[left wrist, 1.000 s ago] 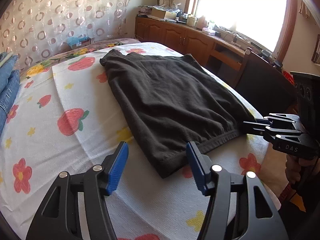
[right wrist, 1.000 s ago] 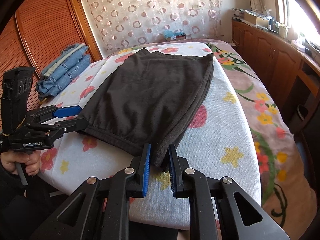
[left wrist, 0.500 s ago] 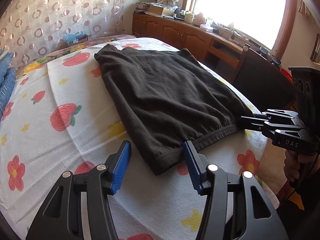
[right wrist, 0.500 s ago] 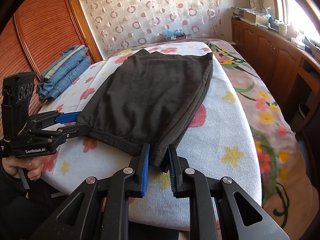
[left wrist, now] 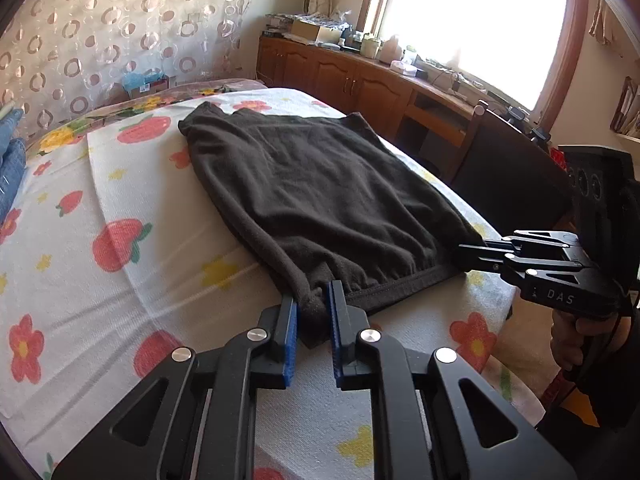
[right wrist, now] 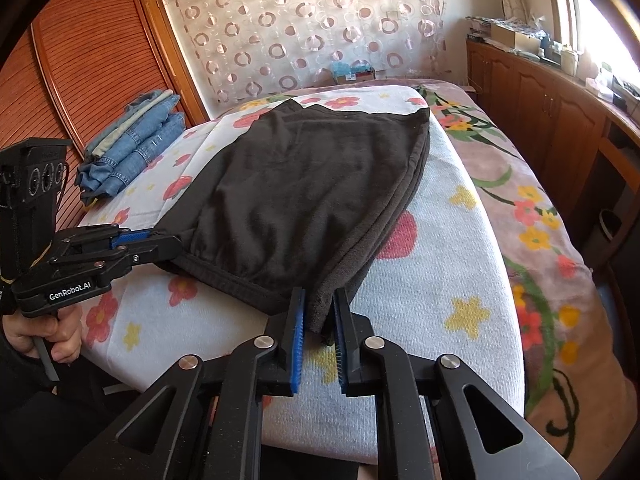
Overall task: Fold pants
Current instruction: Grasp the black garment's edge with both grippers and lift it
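Observation:
Dark pants (left wrist: 320,200) lie folded flat on the flowered bed cover (left wrist: 120,280); they also show in the right wrist view (right wrist: 312,192). My left gripper (left wrist: 312,308) is shut on the near left corner of the hem end. My right gripper (right wrist: 319,312) is shut on the near right corner of the same end. Each gripper shows in the other view: the right gripper (left wrist: 464,256) and the left gripper (right wrist: 160,240), both pinching the hem.
A stack of folded jeans (right wrist: 132,140) lies at the bed's far left by a wooden wardrobe (right wrist: 80,60). Wooden cabinets (left wrist: 360,80) run under the window on the right. A dark chair (left wrist: 508,168) stands beside the bed's right edge.
My left gripper moved forward onto the pants corner and shut on it; it was open before. My right gripper stayed shut on its corner.

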The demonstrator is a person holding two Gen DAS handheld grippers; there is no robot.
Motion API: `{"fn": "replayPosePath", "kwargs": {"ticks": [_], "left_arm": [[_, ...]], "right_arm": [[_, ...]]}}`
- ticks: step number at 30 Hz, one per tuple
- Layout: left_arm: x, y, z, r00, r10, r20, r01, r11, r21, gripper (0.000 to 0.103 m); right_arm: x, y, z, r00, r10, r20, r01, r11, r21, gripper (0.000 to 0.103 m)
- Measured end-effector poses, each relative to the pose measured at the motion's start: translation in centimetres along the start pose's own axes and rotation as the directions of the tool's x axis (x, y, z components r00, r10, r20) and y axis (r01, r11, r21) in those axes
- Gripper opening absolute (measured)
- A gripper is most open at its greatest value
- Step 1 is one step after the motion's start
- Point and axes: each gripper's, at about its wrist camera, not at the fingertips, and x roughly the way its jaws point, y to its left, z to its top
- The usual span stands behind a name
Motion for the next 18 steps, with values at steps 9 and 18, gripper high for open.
{"fn": "replayPosePath", "kwargs": {"ticks": [9, 18], "left_arm": [[-5.6, 0.1, 4.3, 0.989, 0.049, 0.14, -0.051, 0.999, 0.013, 0.013], [-13.4, 0.1, 8.9, 0.948, 0.105, 0.3, -0.12, 0.992, 0.035, 0.013]], "right_arm": [[-4.2, 3.1, 5.1, 0.989, 0.043, 0.143, -0.029, 0.995, -0.099, 0.011], [-10.5, 6.9, 11.0, 0.946, 0.132, 0.295, -0.076, 0.978, -0.195, 0.01]]}}
